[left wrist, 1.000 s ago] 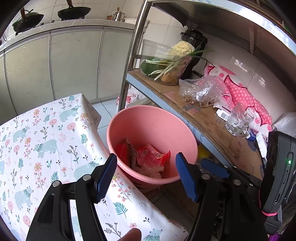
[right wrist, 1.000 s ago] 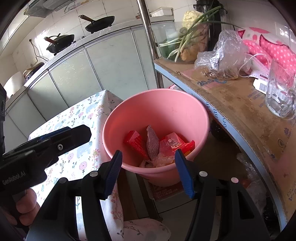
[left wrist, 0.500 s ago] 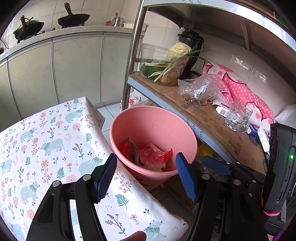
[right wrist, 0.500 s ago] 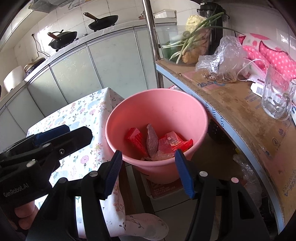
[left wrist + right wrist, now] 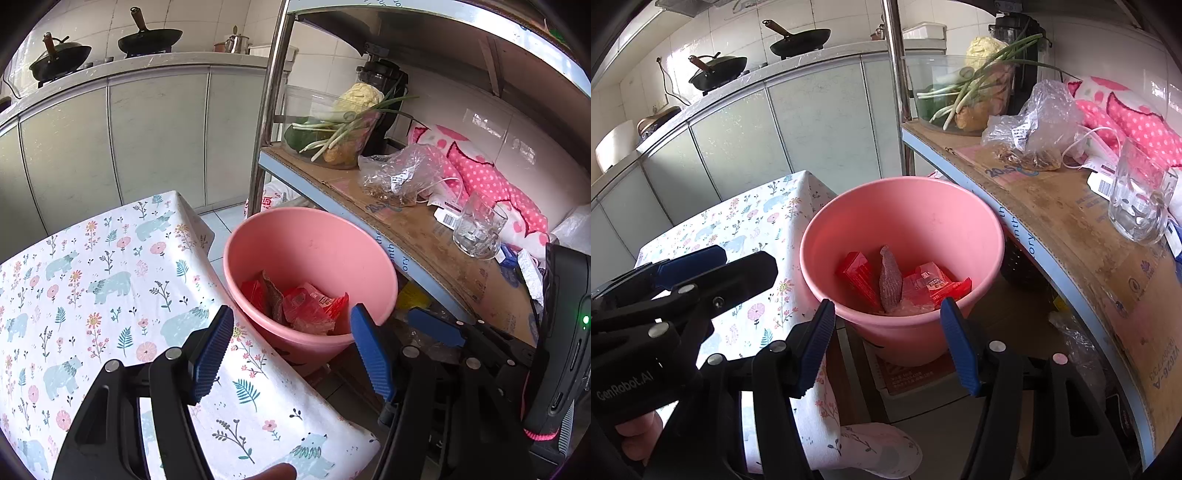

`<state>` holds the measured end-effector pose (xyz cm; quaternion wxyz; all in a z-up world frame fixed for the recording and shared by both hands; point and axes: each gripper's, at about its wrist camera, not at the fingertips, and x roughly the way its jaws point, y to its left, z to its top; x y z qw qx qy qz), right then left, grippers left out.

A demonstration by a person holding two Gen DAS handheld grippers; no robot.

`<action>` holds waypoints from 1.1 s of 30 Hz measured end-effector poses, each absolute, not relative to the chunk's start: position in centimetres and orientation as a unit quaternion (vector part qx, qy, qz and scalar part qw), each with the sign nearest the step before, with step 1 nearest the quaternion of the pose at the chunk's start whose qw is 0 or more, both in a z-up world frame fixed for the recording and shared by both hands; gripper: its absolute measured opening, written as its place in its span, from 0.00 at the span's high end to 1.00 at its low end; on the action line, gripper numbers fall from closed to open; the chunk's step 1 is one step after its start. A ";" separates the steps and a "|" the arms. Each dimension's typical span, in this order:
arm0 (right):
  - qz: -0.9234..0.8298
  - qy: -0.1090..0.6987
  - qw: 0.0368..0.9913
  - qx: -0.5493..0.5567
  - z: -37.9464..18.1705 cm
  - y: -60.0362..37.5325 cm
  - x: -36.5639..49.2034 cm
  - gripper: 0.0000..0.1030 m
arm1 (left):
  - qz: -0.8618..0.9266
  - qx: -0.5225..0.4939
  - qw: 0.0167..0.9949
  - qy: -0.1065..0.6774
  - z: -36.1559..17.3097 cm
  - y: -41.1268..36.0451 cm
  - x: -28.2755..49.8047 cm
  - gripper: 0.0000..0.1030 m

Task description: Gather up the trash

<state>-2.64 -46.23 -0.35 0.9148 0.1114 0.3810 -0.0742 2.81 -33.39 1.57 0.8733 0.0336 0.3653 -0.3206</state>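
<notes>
With red wrappers (image 5: 925, 282) already in the pink bucket (image 5: 960, 229) at frame centre, both the left gripper (image 5: 291, 349) and the right gripper (image 5: 886, 341) gape empty, so collecting looks nearly done.

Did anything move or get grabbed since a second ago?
Nothing got grabbed or dropped. Both cameras' views shifted a little: more floral tablecloth shows. The left gripper and right gripper stay open and empty; the wrappers lie unchanged in the pink bucket.

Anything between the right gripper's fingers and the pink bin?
Nothing: in the right wrist view the right gripper is open and empty, with only bare air up to the near rim of the pink bin.
</notes>
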 end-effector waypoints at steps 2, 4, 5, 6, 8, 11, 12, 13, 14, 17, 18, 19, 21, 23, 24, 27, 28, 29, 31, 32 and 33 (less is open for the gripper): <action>-0.075 0.381 0.915 0.110 -0.4 -46.2 -2.6 0.41 | -0.320 0.035 0.873 0.366 1.5 -33.4 2.8 0.37; -0.074 0.382 0.915 0.110 -0.4 -46.2 -2.7 0.41 | -0.319 0.036 0.873 0.366 1.5 -33.4 2.8 0.37; -0.074 0.382 0.915 0.110 -0.4 -46.2 -2.7 0.41 | -0.319 0.036 0.874 0.366 1.5 -33.4 2.8 0.37; -0.075 0.381 0.915 0.110 -0.4 -46.2 -2.7 0.41 | -0.319 0.036 0.873 0.366 1.5 -33.4 2.8 0.37; -0.074 0.381 0.915 0.111 -0.4 -46.2 -2.7 0.41 | -0.318 0.036 0.874 0.366 1.5 -33.4 2.8 0.37; -0.074 0.382 0.915 0.110 -0.4 -46.2 -2.7 0.41 | -0.319 0.036 0.873 0.366 1.5 -33.3 2.8 0.37; -0.074 0.382 0.915 0.111 -0.4 -46.1 -2.7 0.41 | -0.319 0.037 0.874 0.366 1.5 -33.3 2.8 0.37; -0.074 0.382 0.915 0.110 -0.5 -46.1 -2.7 0.41 | -0.319 0.036 0.874 0.366 1.5 -33.4 2.8 0.37; -0.074 0.382 0.915 0.110 -0.5 -46.1 -2.8 0.41 | -0.319 0.036 0.874 0.366 1.5 -33.4 2.8 0.37; -0.074 0.382 0.915 0.110 -0.5 -46.0 -2.8 0.41 | -0.318 0.036 0.874 0.366 1.5 -33.4 2.8 0.37; -0.075 0.382 0.915 0.110 -0.5 -46.0 -2.8 0.41 | -0.320 0.036 0.873 0.366 1.5 -33.4 2.8 0.39; -0.075 0.382 0.915 0.109 -0.5 -46.0 -2.8 0.41 | -0.319 0.037 0.873 0.367 1.5 -33.4 2.7 0.39; -0.075 0.382 0.915 0.109 -0.5 -45.9 -2.8 0.41 | -0.320 0.037 0.873 0.367 1.5 -33.4 2.7 0.39; -0.075 0.382 0.915 0.109 -0.5 -45.9 -2.8 0.41 | -0.320 0.037 0.873 0.367 1.4 -33.4 2.7 0.39; -0.074 0.382 0.915 0.109 -0.5 -45.9 -2.8 0.41 | -0.320 0.037 0.873 0.367 1.4 -33.3 2.7 0.39; -0.074 0.382 0.915 0.108 -0.4 -45.9 -2.7 0.41 | -0.319 0.037 0.873 0.367 1.5 -33.4 2.7 0.39; -0.074 0.382 0.915 0.108 -0.4 -45.9 -2.7 0.41 | -0.320 0.037 0.873 0.367 1.5 -33.4 2.7 0.39; -0.073 0.383 0.915 0.108 -0.4 -45.9 -2.6 0.41 | -0.319 0.037 0.873 0.367 1.5 -33.4 2.7 0.39; -0.073 0.383 0.915 0.107 -0.3 -45.9 -2.6 0.41 | -0.320 0.038 0.873 0.367 1.4 -33.4 2.7 0.39; -0.073 0.383 0.915 0.107 -0.3 -45.9 -2.6 0.41 | -0.320 0.038 0.872 0.367 1.4 -33.3 2.6 0.39; -0.073 0.383 0.915 0.107 -0.3 -45.9 -2.6 0.41 | -0.321 0.038 0.872 0.367 1.3 -33.3 2.6 0.39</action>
